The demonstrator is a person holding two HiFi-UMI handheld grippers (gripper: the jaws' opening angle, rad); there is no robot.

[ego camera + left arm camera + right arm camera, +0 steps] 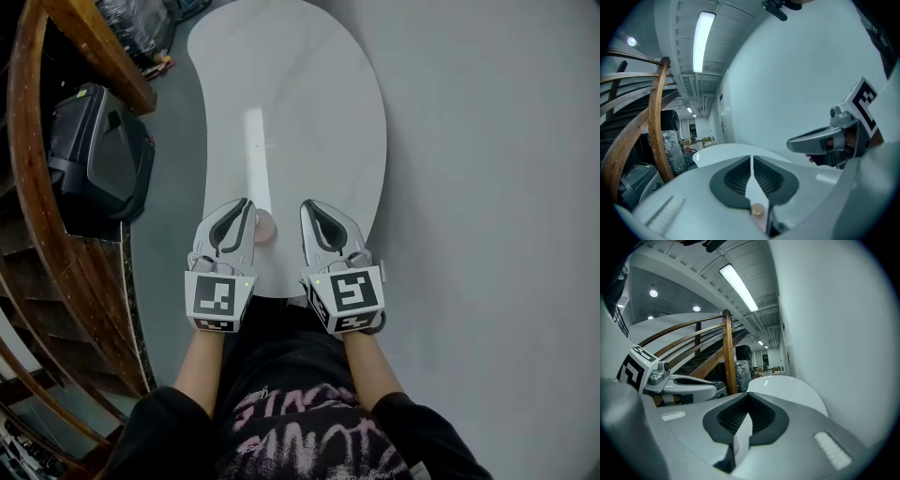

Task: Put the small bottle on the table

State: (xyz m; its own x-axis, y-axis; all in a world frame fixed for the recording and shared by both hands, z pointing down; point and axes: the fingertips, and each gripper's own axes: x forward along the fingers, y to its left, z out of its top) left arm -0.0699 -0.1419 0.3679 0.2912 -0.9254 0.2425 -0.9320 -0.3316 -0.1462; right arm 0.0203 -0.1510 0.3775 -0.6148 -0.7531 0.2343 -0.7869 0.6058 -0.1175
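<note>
One small bottle (265, 225) beside left tool (246, 204)

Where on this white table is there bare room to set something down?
The white table is bare across its middle and far end, from the gripper tips out to its rounded far edge. It is crowded only at the near end: the small bottle shows close against the left gripper, with the right gripper just beside.

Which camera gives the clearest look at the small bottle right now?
The head view: the small bottle sits on the white table beside the left hand-held gripper, which partly covers it. The left gripper view catches only a round golden top low at the base of its jaws. The right gripper view does not show it.
</note>
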